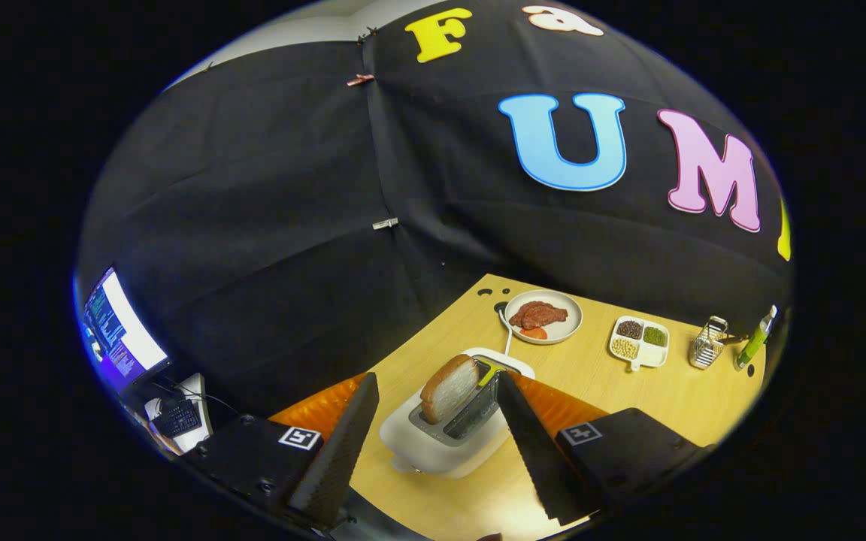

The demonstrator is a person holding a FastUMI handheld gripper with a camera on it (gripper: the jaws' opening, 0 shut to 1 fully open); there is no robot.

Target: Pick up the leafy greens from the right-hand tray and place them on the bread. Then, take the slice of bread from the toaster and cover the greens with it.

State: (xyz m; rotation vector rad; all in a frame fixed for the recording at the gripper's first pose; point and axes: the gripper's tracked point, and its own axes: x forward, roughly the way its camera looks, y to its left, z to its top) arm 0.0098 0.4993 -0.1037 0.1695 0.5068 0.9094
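A slice of bread stands upright in one slot of a white toaster on the wooden table. My gripper is open, its two fingers spread wide on either side of the toaster, with the bread slice between them and a little ahead. Nothing is held. No leafy greens or bread on a tray are in sight here.
Beyond the toaster a white plate holds red meat. To its right lie a divided dish of beans, a small metal rack and a green bottle. A monitor and keyboard sit far left.
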